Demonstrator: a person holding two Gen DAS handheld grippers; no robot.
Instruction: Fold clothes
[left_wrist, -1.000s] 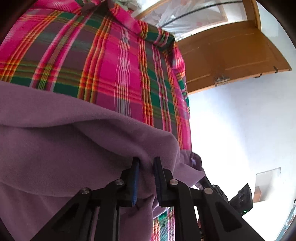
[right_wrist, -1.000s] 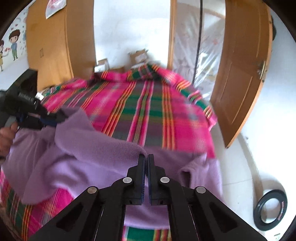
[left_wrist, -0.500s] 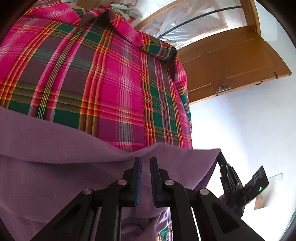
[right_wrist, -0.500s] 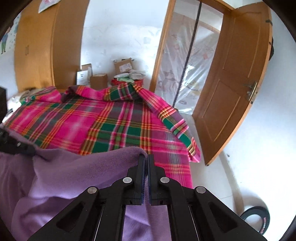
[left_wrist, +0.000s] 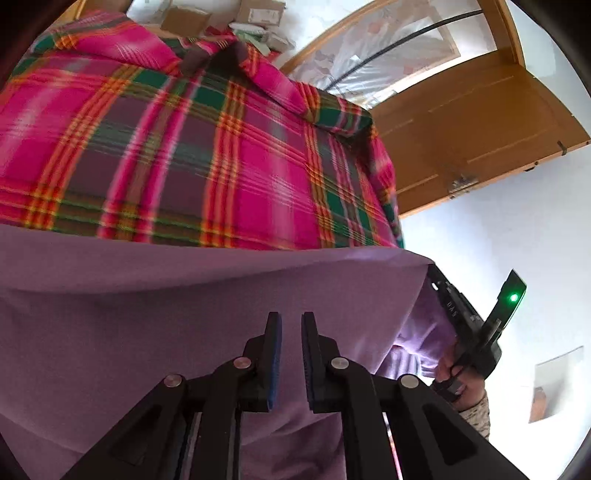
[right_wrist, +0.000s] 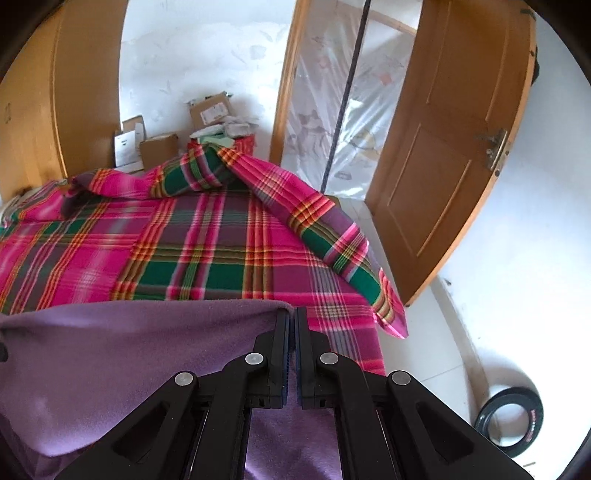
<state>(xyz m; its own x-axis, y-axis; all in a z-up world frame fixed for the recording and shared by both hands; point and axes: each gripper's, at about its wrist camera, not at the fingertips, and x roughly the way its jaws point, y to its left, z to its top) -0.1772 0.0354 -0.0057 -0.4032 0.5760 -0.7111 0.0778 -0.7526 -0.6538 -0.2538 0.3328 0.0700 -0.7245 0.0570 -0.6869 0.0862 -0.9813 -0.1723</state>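
One purple garment (left_wrist: 177, 314) hangs stretched between two grippers above a plaid-covered bed (left_wrist: 184, 147); its taut top edge, the long axis in view, runs roughly level from gripper to gripper, and the cloth falls below it. Left gripper (left_wrist: 291, 354): fingers a narrow gap apart with the cloth lying across them, so whether they pinch it cannot be told. Right gripper (right_wrist: 290, 350): fingers almost together, clamped on the garment's top corner; one tyre (right_wrist: 511, 421) lies on the floor.
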